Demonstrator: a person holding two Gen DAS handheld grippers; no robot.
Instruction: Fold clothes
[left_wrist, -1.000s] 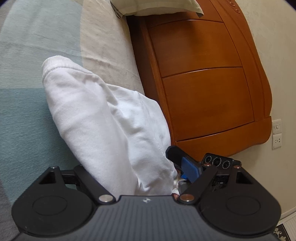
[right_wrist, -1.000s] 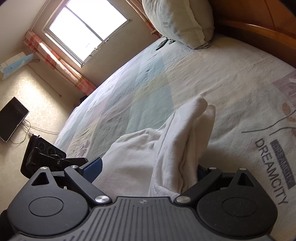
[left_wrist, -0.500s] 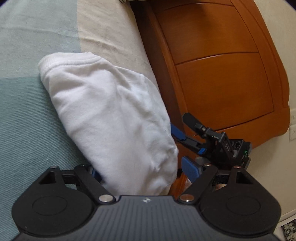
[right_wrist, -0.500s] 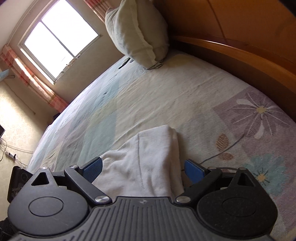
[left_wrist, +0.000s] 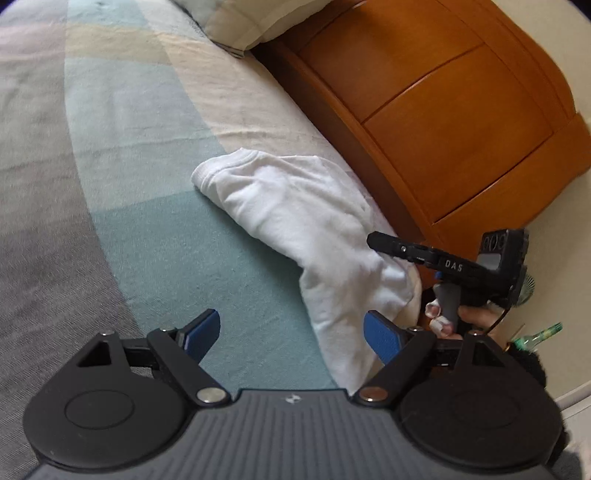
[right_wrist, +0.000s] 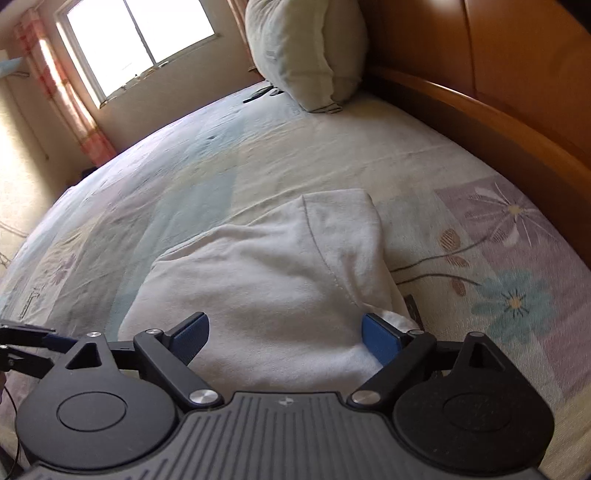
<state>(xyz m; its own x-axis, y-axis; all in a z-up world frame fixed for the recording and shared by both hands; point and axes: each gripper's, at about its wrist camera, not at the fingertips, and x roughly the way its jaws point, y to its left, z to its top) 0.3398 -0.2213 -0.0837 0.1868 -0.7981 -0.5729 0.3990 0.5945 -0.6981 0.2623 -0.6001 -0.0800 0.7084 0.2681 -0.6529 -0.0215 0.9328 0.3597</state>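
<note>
A white garment (left_wrist: 306, 218) lies folded in a loose heap on the patterned bedsheet (left_wrist: 147, 184), close to the wooden headboard. My left gripper (left_wrist: 291, 338) stands open over the teal sheet; its right pad (left_wrist: 382, 341) is beside the garment's near edge. In the right wrist view the garment (right_wrist: 266, 277) fills the space between the fingers of my right gripper (right_wrist: 284, 338). Those jaws are closing, and the pads do not press the cloth. A finger of the right gripper (left_wrist: 391, 245) reaches over the garment's right side. The left gripper's fingers (right_wrist: 26, 343) show at the left edge.
A pale pillow (right_wrist: 303, 51) leans against the orange wooden headboard (right_wrist: 498, 92) at the far end of the bed. A bright window (right_wrist: 140, 37) with curtains is beyond. A hand (left_wrist: 476, 317) holds the right gripper's handle; a green bottle (left_wrist: 539, 332) stands on the floor.
The garment, earlier raised between both grippers' fingers, now lies flat on the bed. The left gripper has pulled back and to the left, off the cloth. The right gripper has drawn back too.
</note>
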